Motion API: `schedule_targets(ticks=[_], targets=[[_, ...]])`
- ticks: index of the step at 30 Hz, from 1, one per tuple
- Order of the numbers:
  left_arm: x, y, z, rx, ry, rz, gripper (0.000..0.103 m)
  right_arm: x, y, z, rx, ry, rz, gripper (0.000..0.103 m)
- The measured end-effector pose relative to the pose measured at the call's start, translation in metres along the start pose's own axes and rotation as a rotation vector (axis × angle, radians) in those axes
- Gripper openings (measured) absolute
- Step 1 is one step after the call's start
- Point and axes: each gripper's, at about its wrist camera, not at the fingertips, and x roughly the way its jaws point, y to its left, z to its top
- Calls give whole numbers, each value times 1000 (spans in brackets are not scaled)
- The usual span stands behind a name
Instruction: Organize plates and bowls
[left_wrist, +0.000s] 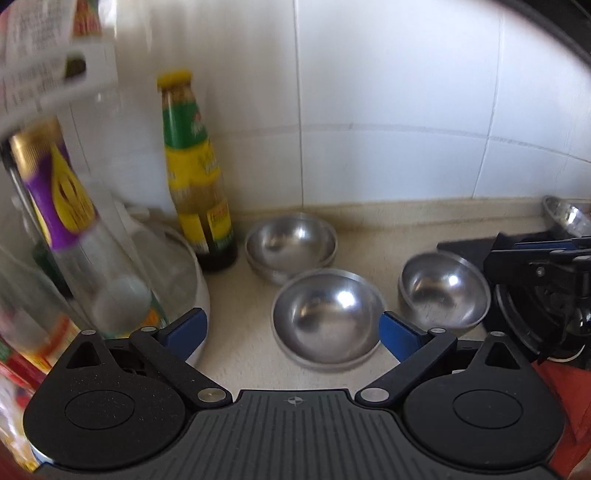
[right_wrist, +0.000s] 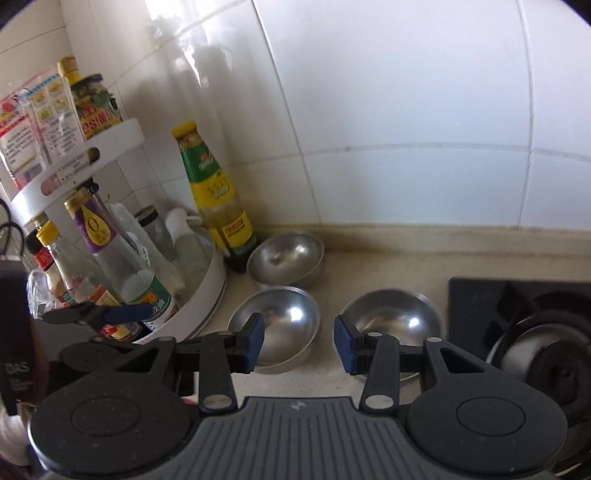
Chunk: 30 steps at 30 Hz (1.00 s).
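Note:
Three groups of steel bowls stand on the beige counter (left_wrist: 240, 354). A nested pair (left_wrist: 291, 243) sits by the wall, another bowl (left_wrist: 327, 321) is nearer, and a third (left_wrist: 443, 291) is to its right. My left gripper (left_wrist: 293, 332) hovers open and wide over the near bowl, its blue pads apart from the rim on the left side. In the right wrist view my right gripper (right_wrist: 300, 343) is open with nothing in it, over the gap between the near bowl (right_wrist: 275, 325) and the right bowl (right_wrist: 391, 317). The back pair (right_wrist: 286, 258) lies beyond.
A tall yellow-capped sauce bottle (right_wrist: 218, 199) stands by the wall. A white two-tier rack (right_wrist: 199, 291) full of bottles fills the left. A black stove (right_wrist: 480, 295) with a pot (right_wrist: 535, 350) is at the right. Another steel bowl (left_wrist: 567, 216) sits far right.

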Motion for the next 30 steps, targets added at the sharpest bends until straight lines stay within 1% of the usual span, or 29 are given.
schedule_targets(ticks=[3,5,8,12,16,18,20,22,24,25,26,29,30], targets=[[21,4,-6,-26,53,2,95,28,4,7,-40,25,18,43],[31,7,-6,-47,76,-2,95,49,4,16,-70,46,10,43],[44,10,-5,-70,88,-10,95,80,4,27,-94,91,25,43],[58,14,-6,-110,112,-27,93,109,14,34,-148,124,60,43],[72,17,-8,-139,135,-37,90,136,14,35,-167,178,51,42],[78,18,-9,-153,148,-45,86,146,11,34,-161,216,69,37],[84,17,-11,-157,165,-58,78,154,11,30,-165,246,71,35],[92,17,-13,-158,190,-73,66,162,8,25,-146,289,76,30],[98,17,-15,-159,211,-82,63,169,4,17,-114,341,102,16],[100,16,-17,-159,213,-84,63,170,3,12,-96,363,118,12],[100,16,-19,-156,215,-84,63,169,3,8,-92,370,128,10],[99,15,-23,-151,223,-98,60,162,6,0,-86,371,154,9],[97,13,-25,-146,223,-106,56,159,8,-2,-80,366,169,8]])
